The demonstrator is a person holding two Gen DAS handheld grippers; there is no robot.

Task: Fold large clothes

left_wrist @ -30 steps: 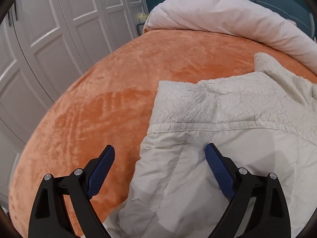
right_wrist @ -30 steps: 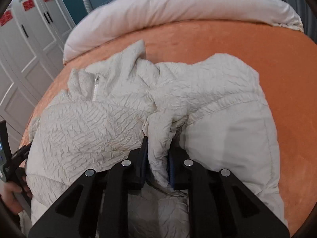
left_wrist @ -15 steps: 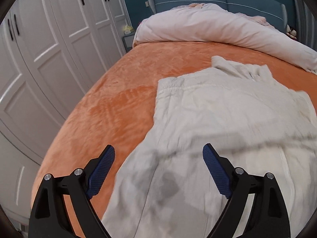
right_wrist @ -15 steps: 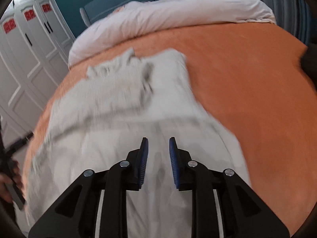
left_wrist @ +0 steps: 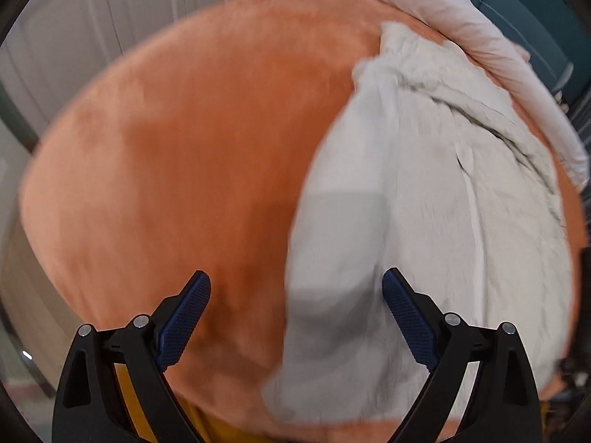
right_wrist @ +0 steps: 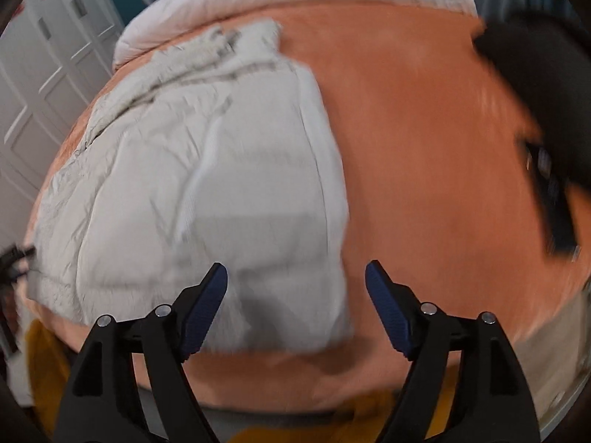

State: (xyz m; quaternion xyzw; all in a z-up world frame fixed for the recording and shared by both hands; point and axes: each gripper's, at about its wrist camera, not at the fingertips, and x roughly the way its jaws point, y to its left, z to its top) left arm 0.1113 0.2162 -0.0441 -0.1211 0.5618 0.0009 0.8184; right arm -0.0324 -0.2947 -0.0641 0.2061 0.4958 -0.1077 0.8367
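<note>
with both the left gripper (left_wrist: pixel 295 317) and the right gripper (right_wrist: pixel 295 306) held wide open and empty, the cream puffer jacket (right_wrist: pixel 207 184), lying folded toward ten o'clock on the orange bed (right_wrist: pixel 424 147), could be left puffing open, since nothing pins its padded layers.

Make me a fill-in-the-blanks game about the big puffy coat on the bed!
1. The puffy coat lying on the bed is ____ in colour.
2. The blanket under the coat is ____.
3. The right gripper has just been opening, and between its blue pads it holds ____.
4. The left gripper has its jaws wide ____.

Missing words: white; orange; nothing; open
</note>
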